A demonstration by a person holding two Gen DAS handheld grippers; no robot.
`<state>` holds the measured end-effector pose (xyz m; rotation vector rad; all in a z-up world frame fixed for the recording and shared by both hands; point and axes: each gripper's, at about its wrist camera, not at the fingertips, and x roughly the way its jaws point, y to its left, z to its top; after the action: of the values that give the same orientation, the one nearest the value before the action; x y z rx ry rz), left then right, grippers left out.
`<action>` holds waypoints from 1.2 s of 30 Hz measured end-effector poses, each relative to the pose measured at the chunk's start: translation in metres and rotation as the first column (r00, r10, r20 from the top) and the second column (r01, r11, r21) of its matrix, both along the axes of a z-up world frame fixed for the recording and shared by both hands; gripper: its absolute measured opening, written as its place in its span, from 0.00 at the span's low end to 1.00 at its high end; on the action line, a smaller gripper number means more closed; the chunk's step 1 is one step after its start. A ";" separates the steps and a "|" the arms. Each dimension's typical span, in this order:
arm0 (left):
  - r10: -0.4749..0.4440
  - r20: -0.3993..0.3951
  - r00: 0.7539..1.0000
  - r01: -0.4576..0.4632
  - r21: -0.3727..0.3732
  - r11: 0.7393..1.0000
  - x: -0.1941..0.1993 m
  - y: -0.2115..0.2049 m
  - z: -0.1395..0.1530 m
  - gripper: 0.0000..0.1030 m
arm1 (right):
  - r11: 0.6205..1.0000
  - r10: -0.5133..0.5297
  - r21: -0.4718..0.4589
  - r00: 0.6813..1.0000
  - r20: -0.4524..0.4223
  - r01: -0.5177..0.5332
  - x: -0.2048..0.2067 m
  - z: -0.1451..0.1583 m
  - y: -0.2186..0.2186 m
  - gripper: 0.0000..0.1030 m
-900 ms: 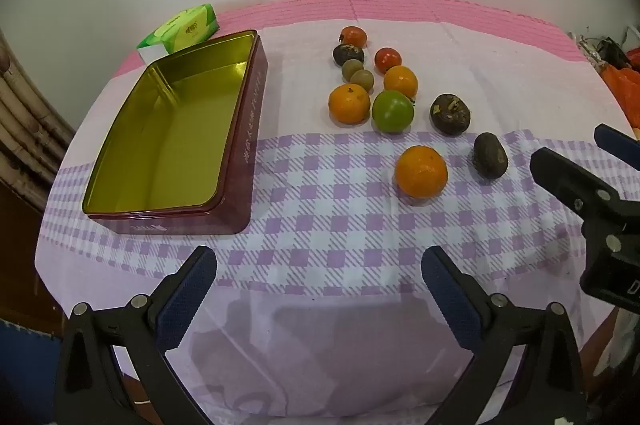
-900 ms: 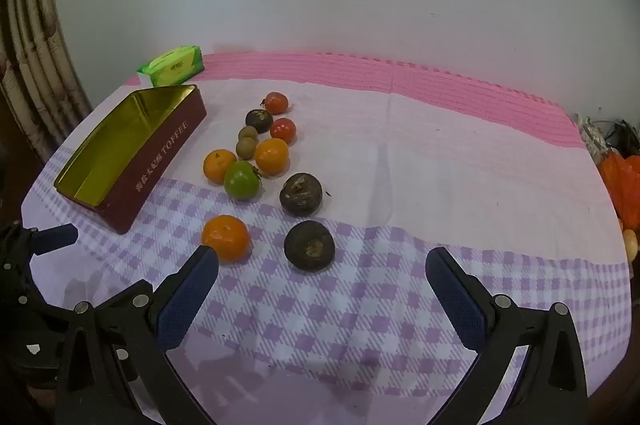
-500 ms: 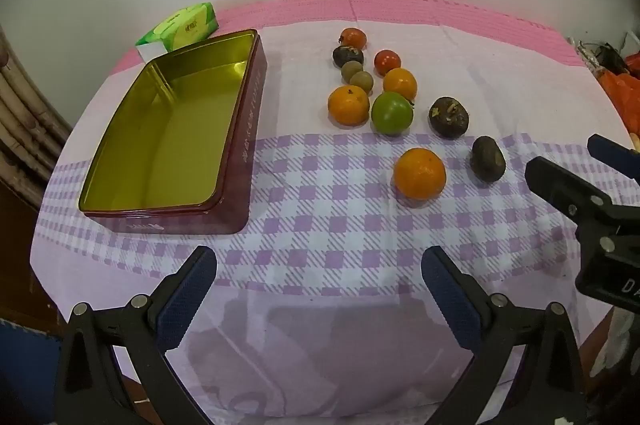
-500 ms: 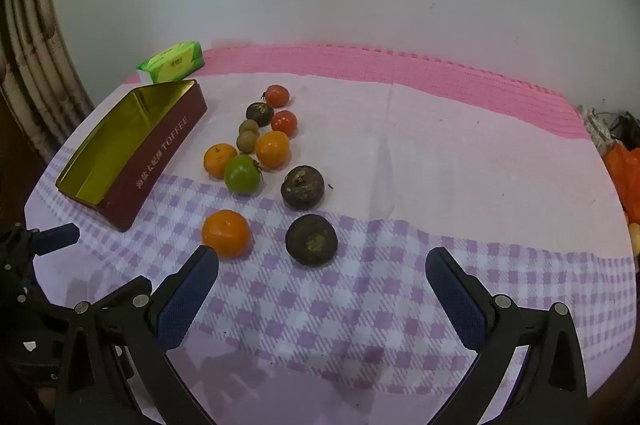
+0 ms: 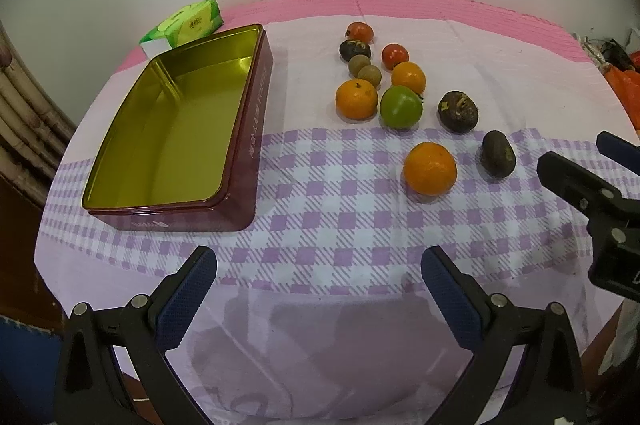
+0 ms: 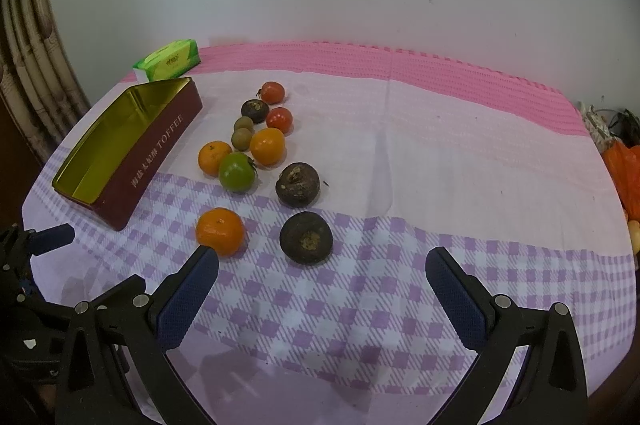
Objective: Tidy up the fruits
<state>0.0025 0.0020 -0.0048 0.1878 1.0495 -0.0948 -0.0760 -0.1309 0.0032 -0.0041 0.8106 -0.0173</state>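
A dark red tin [image 5: 244, 161] with a gold inside sits on the left of the counter [image 5: 320, 265], which is covered by a pink and purple checked cloth. The tin is open at the top and holds nothing; its long side reads TOFFEE in the right wrist view [image 6: 160, 145]. Just beyond its far end lies a green pack of tissues [image 5: 188, 25].

All the fruit lies on the cloth to the right of the tin, apart from it. Nearest is an orange [image 5: 430, 168], with a dark brown fruit [image 5: 497, 153] to its right. Further back a second dark fruit [image 5: 458, 111] sits alone to the right of a green fruit [image 5: 401, 107], which touches a second orange [image 5: 356, 99] on its left and a third orange [image 5: 408, 77] behind it. Two small brown round fruits [image 5: 364, 69] lie pressed together behind those. At the far end are a small dark fruit [image 5: 354, 49] and two red tomatoes, one [image 5: 395, 55] to its right and one [image 5: 360, 32] furthest back.

The left gripper [image 5: 320, 289] hovers over the near edge of the counter with its fingers [image 5: 186, 299] spread wide and nothing between them. The right gripper [image 6: 322, 285] is also spread wide and holds nothing; the nearest orange [image 6: 220, 231] sits just beyond its left fingertip and the dark brown fruit [image 6: 306, 237] lies ahead, between its fingers [image 6: 456, 299].
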 end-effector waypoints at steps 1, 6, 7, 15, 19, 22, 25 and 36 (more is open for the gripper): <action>-0.001 -0.001 1.000 0.001 0.001 1.000 0.000 0.000 0.000 0.99 | 1.000 0.003 0.003 1.000 -0.002 -0.003 0.001 0.001 -0.002 1.00; 0.001 0.000 1.000 -0.001 0.012 1.000 0.000 -0.002 -0.002 0.99 | 1.000 0.003 0.007 1.000 -0.004 -0.003 0.001 -0.001 -0.002 1.00; 0.003 -0.003 1.000 -0.003 0.007 1.000 0.000 -0.001 -0.002 0.99 | 1.000 0.003 0.007 1.000 -0.004 -0.003 0.002 -0.001 -0.002 1.00; 0.000 0.014 1.000 0.000 -0.002 1.000 -0.001 0.000 -0.001 0.99 | 1.000 0.003 0.009 1.000 -0.008 -0.003 0.002 -0.002 -0.002 1.00; 0.003 0.020 1.000 -0.002 -0.010 1.000 0.000 0.001 0.000 0.99 | 1.000 0.003 0.009 1.000 -0.009 -0.003 0.002 -0.001 -0.002 1.00; 0.003 0.020 1.000 -0.003 -0.009 1.000 0.000 0.001 0.000 0.99 | 1.000 0.003 0.010 1.000 -0.010 -0.003 0.002 -0.003 -0.002 1.00; -0.001 0.021 1.000 0.002 -0.011 1.000 0.000 0.002 0.001 0.99 | 1.000 0.003 0.010 1.000 -0.011 -0.002 0.003 -0.002 -0.002 1.00; -0.001 0.020 1.000 0.000 0.012 1.000 0.000 -0.002 0.000 0.99 | 1.000 0.003 0.011 1.000 -0.013 -0.003 0.003 -0.004 -0.002 1.00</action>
<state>0.0027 0.0000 -0.0048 0.1993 1.0305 -0.0872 -0.0734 -0.1329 -0.0007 0.0048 0.8238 -0.0103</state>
